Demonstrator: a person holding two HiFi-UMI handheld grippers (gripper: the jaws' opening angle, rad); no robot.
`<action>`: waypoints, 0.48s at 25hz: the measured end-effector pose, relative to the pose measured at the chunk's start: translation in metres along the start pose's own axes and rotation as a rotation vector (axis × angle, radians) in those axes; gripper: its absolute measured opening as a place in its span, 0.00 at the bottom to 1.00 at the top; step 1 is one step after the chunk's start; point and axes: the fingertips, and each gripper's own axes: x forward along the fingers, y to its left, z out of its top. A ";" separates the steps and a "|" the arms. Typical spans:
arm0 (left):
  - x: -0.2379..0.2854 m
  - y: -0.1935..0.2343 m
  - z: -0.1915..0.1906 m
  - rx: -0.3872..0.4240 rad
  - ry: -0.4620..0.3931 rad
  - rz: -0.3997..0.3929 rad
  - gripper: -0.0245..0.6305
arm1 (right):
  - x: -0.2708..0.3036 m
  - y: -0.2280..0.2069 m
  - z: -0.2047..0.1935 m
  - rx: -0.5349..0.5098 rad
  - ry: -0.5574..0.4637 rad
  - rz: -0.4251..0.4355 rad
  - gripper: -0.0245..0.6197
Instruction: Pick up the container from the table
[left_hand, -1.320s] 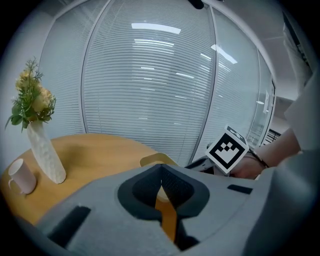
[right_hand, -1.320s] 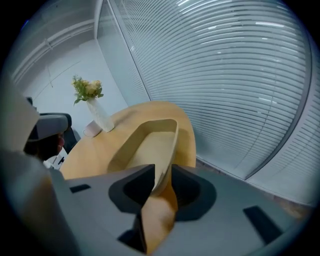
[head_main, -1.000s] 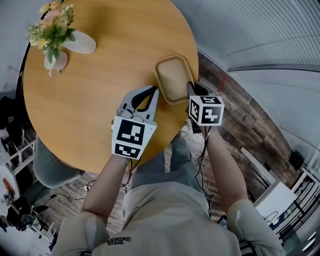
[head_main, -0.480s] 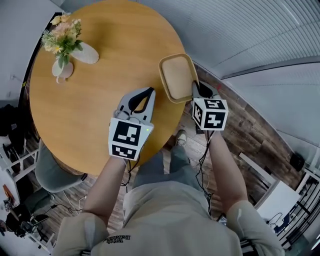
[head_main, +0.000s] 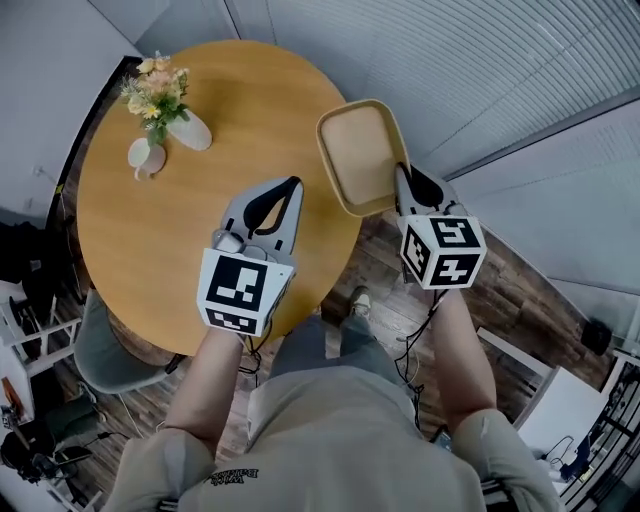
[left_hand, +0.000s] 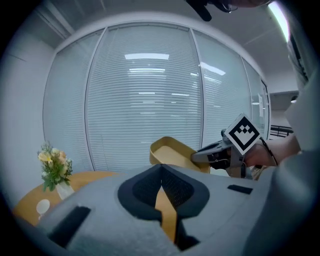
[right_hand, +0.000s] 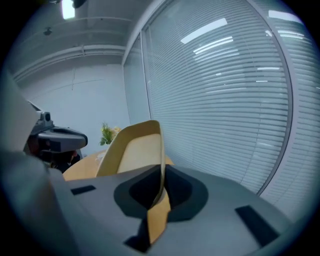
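The container (head_main: 360, 150), a tan, shallow, rectangular tray with rounded corners, is held by the right gripper (head_main: 403, 180), whose jaws are closed on the rim at the container's near right corner. In the right gripper view, the thin wall of the container (right_hand: 132, 150) is seen pinched between the dark pads of the right gripper (right_hand: 159, 192), and the container rises from there at a tilt. In the left gripper view, the container (left_hand: 170, 150) is seen raised clear of the tabletop (left_hand: 85, 176), with the window blinds (left_hand: 145, 100) behind it and the right gripper (left_hand: 200, 155) at its edge. From the head view, part of the container is seen over the rim of the round wooden tabletop (head_main: 200, 230) and part beyond it. The left gripper (head_main: 291, 184) is held above the tabletop, near the container but apart from it; its jaws are drawn together at the tips and nothing is gripped between them, as is confirmed in the left gripper view (left_hand: 161, 175). At the far left of the tabletop, a white vase (head_main: 192, 130) with flowers (head_main: 160, 90) is set well apart from both grippers.
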 end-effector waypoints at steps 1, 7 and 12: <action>-0.005 -0.001 0.009 0.010 -0.017 0.000 0.07 | -0.008 0.003 0.012 -0.016 -0.023 0.003 0.09; -0.041 -0.014 0.062 0.067 -0.124 -0.006 0.07 | -0.056 0.014 0.065 -0.073 -0.141 -0.002 0.09; -0.070 -0.025 0.100 0.070 -0.208 0.005 0.07 | -0.102 0.021 0.100 -0.101 -0.235 -0.014 0.09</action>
